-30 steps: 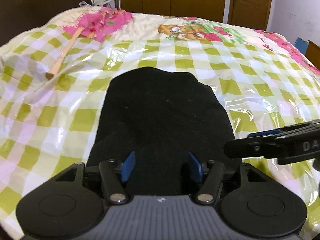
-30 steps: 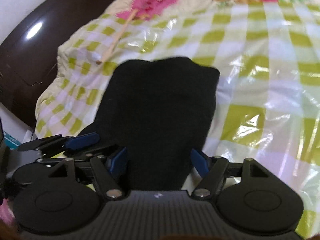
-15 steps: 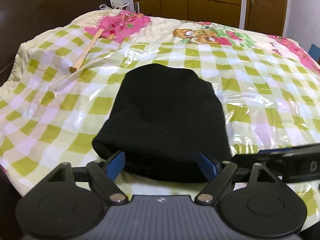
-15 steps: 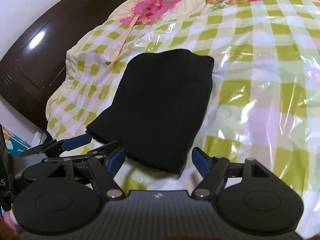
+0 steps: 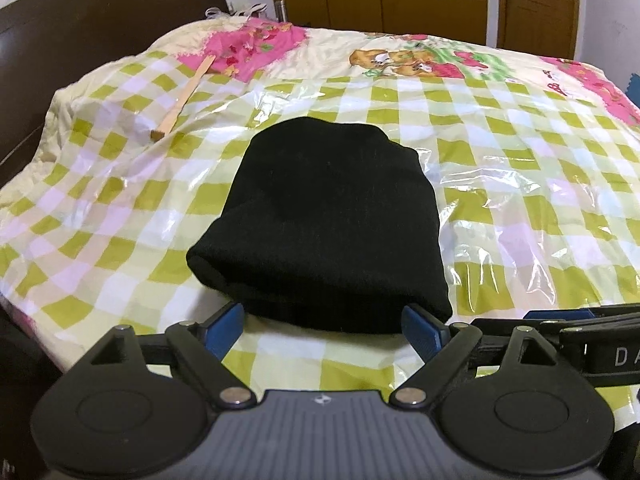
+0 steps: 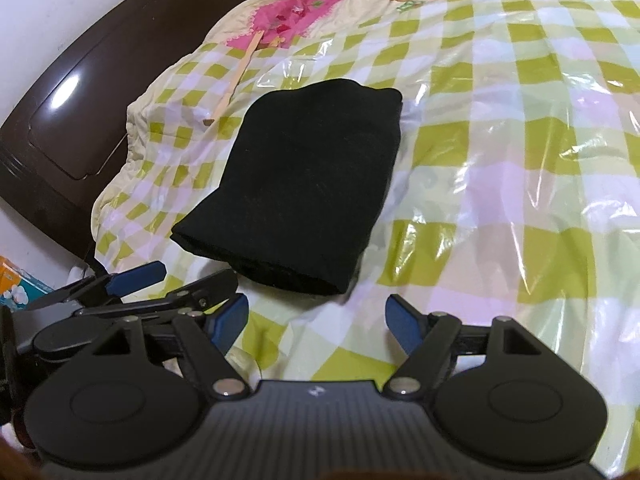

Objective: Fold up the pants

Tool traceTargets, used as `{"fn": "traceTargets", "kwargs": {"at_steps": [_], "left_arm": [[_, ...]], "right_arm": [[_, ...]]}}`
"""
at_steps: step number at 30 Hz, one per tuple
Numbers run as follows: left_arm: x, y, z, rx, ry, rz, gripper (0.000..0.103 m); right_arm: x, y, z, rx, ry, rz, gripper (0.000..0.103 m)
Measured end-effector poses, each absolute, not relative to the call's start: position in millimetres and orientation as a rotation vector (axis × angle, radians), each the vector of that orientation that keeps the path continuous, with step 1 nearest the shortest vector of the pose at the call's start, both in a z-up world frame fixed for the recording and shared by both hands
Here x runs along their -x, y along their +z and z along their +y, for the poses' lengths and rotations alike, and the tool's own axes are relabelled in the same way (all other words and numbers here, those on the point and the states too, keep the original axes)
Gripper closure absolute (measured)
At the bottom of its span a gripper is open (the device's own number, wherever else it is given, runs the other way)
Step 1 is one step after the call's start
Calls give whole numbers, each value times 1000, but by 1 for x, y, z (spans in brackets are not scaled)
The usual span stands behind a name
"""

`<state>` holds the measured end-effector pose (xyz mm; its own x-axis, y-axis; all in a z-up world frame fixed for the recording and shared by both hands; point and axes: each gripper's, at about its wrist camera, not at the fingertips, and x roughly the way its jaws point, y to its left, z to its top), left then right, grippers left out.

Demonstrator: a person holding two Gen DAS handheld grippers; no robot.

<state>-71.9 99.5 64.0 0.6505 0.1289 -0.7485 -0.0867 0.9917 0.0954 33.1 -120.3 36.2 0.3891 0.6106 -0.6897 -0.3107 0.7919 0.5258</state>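
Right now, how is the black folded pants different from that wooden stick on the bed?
The pants are black, soft cloth, folded into a wide, thick bundle; the wooden stick is pale, hard, thin and long. The pants lie just in front of both grippers; the stick lies farther away, towards the dark headboard. They do not touch. Both rest on the checked cover, and neither is being held.

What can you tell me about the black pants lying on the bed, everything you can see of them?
The black pants are a plain, dark, soft-looking fabric, folded into a compact, roughly rectangular bundle with a rounded, rolled near edge. No waistband, pockets or legs can be made out. They lie flat on the green checked cover, under glossy clear plastic, near the bed's left side, a wooden stick apart beyond them. Nothing grips them: both sets of jaws stand short of the near edge.
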Motion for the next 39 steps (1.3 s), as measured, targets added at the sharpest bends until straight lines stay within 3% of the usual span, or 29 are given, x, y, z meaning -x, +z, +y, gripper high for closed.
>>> {"fn": "traceTargets", "kwargs": {"at_steps": [39], "left_arm": [[88,59,106,-8,155,867,7]], "right_arm": [[-23,30,-116,-332,621,1035,27]]}}
